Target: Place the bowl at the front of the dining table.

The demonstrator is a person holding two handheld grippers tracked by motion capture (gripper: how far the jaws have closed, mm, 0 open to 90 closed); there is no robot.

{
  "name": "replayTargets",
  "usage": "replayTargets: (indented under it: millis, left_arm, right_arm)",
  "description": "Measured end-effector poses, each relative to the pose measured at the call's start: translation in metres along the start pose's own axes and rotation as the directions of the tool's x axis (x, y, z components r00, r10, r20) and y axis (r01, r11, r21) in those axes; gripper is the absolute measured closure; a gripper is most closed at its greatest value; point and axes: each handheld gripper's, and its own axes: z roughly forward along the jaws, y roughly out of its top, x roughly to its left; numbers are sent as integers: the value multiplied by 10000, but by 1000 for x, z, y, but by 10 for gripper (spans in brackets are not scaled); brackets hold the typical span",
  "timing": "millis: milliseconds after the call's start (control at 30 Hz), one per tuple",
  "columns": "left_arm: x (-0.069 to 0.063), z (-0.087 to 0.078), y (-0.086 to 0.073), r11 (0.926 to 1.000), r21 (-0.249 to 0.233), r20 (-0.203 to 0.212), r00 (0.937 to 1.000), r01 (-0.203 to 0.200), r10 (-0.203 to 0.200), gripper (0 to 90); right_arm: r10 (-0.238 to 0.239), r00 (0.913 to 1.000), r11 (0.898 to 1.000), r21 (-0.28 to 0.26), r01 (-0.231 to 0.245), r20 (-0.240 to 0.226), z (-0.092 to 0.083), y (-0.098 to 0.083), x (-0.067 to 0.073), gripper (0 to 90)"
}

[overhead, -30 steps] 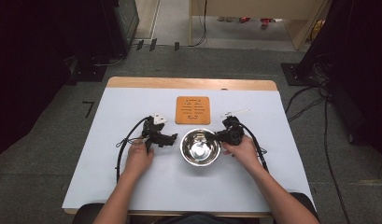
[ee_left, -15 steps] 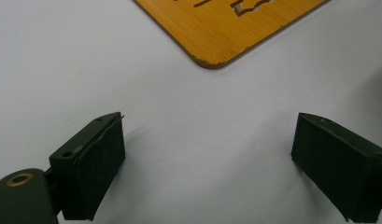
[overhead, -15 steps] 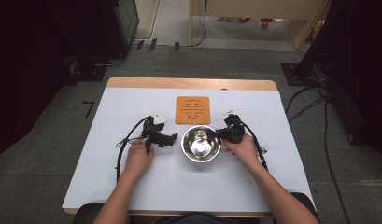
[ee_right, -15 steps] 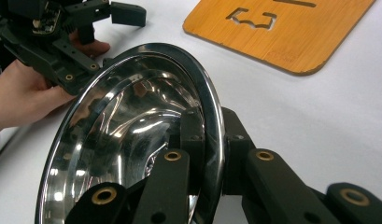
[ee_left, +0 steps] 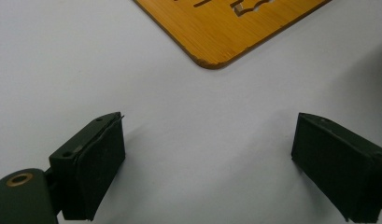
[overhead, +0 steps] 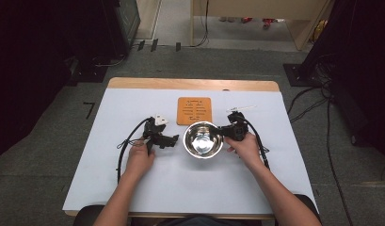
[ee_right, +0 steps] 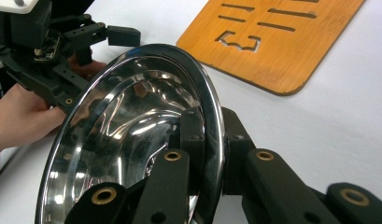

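The white table point(overhead: 110, 179) spreads under my forearms in the high view, its far edge showing a strip of bare wood. On it, toward twelve o'clock from the middle, lies the flat bamboo board point(overhead: 194, 110) with slots cut through it; in my left gripper view just one rounded corner of it point(ee_left: 216, 42) shows at twelve o'clock and the rest is cut off by the frame, and in my right gripper view it point(ee_right: 291, 46) sits at one o'clock, also cropped at the top. Just at six o'clock of the board is the steel bowl point(overhead: 203, 140), near the table's centre. I see nothing in it but reflections, though glare on the polished inside makes the bottom hard to read. My right gripper point(overhead: 226, 132) comes in at the bowl's three o'clock and is clamped on the rim: in my right gripper view one jaw lies inside the bowl point(ee_right: 132, 135) and the other outside, with the rim pinched between them, and the bowl looks tipped on edge there. My left gripper point(overhead: 173, 139) rests at the bowl's nine o'clock, near it but apart, jaws spread wide over bare table with nothing between them point(ee_left: 207, 158).
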Motion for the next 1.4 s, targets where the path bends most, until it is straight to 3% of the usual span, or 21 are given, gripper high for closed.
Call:
replayTargets:
  millis: [567, 1300, 1400]
  left_arm:
    - [0, 0, 0, 10000, -4, -6, 10000, -1, 1, 96]
    - [0, 0, 0, 10000, -2, -6, 10000, -2, 2, 96]
    - [0, 0, 0, 10000, 3, -6, 10000, -10, 10, 96]
  right_arm:
    - [6, 9996, 9993, 379, -17, 298, 4, 18, -2, 838]
    - [268, 9994, 9990, 361, -276, 236, 12, 35, -6, 838]
    - [189, 9991, 9990, 409, -205, 392, 14, 36, -7, 838]
